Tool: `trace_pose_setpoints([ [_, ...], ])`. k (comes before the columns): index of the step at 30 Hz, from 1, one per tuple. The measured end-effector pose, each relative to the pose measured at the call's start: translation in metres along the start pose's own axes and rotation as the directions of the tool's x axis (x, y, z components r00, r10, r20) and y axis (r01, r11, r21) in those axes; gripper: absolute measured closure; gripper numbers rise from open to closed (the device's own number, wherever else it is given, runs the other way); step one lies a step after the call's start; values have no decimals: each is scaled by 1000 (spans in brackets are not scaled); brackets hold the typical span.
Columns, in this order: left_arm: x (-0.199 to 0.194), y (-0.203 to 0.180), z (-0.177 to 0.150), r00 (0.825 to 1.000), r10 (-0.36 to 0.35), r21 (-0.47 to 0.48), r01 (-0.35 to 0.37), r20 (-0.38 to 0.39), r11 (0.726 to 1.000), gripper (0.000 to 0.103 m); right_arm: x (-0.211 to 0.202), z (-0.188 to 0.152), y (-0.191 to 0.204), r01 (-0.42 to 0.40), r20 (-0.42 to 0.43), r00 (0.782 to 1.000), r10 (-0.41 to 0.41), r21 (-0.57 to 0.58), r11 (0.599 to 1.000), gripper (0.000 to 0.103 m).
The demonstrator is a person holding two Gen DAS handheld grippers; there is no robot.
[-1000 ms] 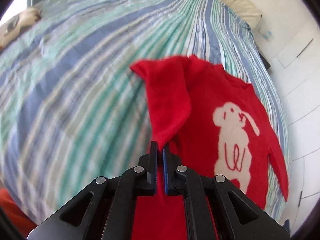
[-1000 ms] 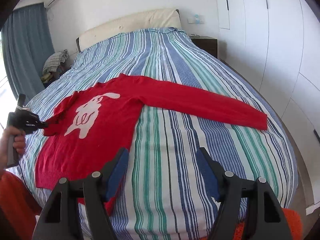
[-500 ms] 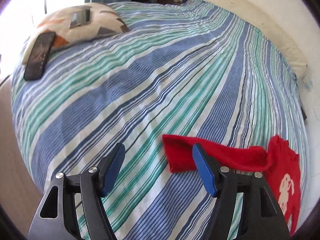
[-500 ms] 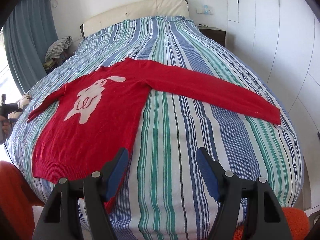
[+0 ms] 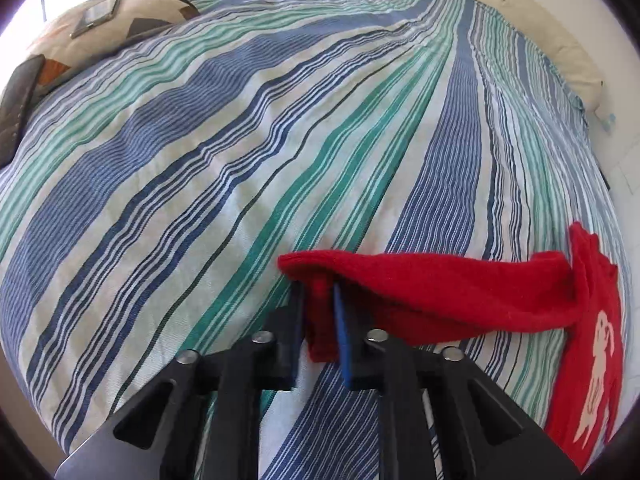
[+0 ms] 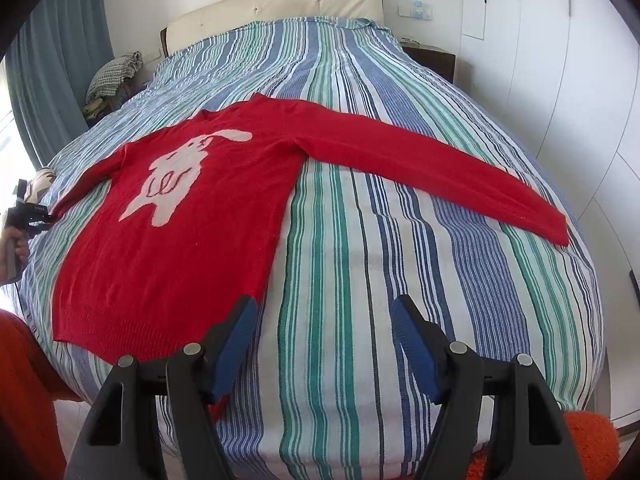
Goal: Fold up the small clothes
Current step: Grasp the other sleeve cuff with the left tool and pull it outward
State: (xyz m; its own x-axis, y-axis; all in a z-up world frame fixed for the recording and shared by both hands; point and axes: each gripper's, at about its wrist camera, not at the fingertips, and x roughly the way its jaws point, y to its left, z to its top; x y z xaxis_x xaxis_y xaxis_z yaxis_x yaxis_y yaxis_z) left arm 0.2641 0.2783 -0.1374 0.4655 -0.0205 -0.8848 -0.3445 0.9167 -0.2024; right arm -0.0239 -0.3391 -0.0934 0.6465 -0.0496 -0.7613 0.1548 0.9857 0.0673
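1. The red sweater [image 6: 192,240] lies flat on the striped bedspread [image 6: 360,272], front up, with its white rabbit design [image 6: 180,176] showing.
2. One long sleeve [image 6: 440,172] stretches out straight toward the wall side of the bed, cuff resting on the stripes.
3. The other sleeve runs off toward the window side, and there's the left gripper [image 5: 318,320] on it: jaws pinched together on the cuff end [image 5: 320,280], red knit bunched between the blue pads [image 5: 342,340].
4. From the left wrist camera, that sleeve runs away from the jaws to the sweater body at the far right edge.
5. In the right wrist camera, the same gripper shows small at the left edge, held in the person's hand [image 6: 14,248], right at the sleeve tip.
6. The right gripper [image 6: 324,344] hovers near the foot of the bed, fingers wide apart with nothing between them, its left finger [image 6: 234,340] just over the sweater's hem corner.
7. A patterned cushion [image 5: 104,36] sits at the far corner of the bed, with a dark flat object [image 5: 16,112] lying beside it.
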Motion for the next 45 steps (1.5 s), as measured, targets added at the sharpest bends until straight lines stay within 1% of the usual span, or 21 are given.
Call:
trace_pose_setpoints([
  [1,-5,-6,12,1000,-1,-1,1,-4,1000,97,0,0,1,3,-1,1000,-3,-4,1000,33],
  [4,-55,-16,64,991,-85,-25,88,102,996,98,1,1,2,10,-2,1000,-10,-15,1000,33],
  [6,-77,-9,95,992,-77,-59,83,103,995,98,1,2,2,14,-2,1000,-14,-15,1000,33],
  [8,-74,3,111,1000,-3,-70,3,11,998,98,2,4,1,15,1,1000,-15,-6,1000,33],
  [11,-56,24,103,985,124,-51,-131,-122,990,98,4,4,0,8,0,1000,-8,8,1000,33],
  [14,-44,31,82,966,135,-4,-139,-220,990,97,6,2,2,4,-11,1000,-4,-5,1000,33],
  [16,-32,32,68,951,171,44,-166,-258,985,95,8,1,4,-1,-18,1000,1,-14,1000,33],
  [17,-25,35,61,949,162,40,-157,-270,987,94,9,1,4,-4,-20,1000,4,-16,1000,33],
  [20,-15,51,45,965,73,-15,-80,-251,997,83,8,1,6,-9,-14,1000,9,-16,1000,33],
  [23,-20,67,34,983,51,-61,-63,-174,996,41,4,-1,8,-4,-5,1000,4,-24,1000,33],
  [24,-22,71,31,987,50,-72,-61,-154,996,36,4,-1,8,-3,-5,1000,3,-26,1000,33],
  [26,-21,75,24,990,25,-76,-36,-142,996,36,5,-1,9,-1,-10,1000,0,-27,1000,33],
  [29,-18,70,11,992,-37,-67,29,-123,997,41,8,0,10,3,-16,1000,-4,-31,1000,33],
  [30,-18,66,9,991,-63,-67,55,-118,996,56,9,0,11,5,-18,1000,-6,-34,999,33],
  [31,-14,61,5,987,-99,-72,90,-124,993,87,10,0,12,6,-19,1000,-7,-37,999,33],
  [32,-11,57,3,985,-107,-73,98,-135,993,100,11,0,13,8,-22,1000,-9,-42,999,33],
  [34,-16,45,-2,996,31,-22,-33,-80,999,101,11,-1,16,13,-24,1000,-14,-55,998,33],
  [35,-19,44,-5,993,100,-7,-101,-63,995,101,10,-1,16,15,-20,1000,-16,-59,998,33],
  [36,-20,47,-8,989,137,-15,-138,-58,990,102,8,-1,17,17,-14,1000,-17,-61,998,33],
  [39,-19,60,-13,984,169,-46,-172,-59,984,102,7,-2,15,18,-6,1000,-19,-57,998,33],
  [45,-11,56,-9,973,218,-19,-220,-72,975,101,7,0,8,10,-8,1000,-10,-30,1000,33],
])
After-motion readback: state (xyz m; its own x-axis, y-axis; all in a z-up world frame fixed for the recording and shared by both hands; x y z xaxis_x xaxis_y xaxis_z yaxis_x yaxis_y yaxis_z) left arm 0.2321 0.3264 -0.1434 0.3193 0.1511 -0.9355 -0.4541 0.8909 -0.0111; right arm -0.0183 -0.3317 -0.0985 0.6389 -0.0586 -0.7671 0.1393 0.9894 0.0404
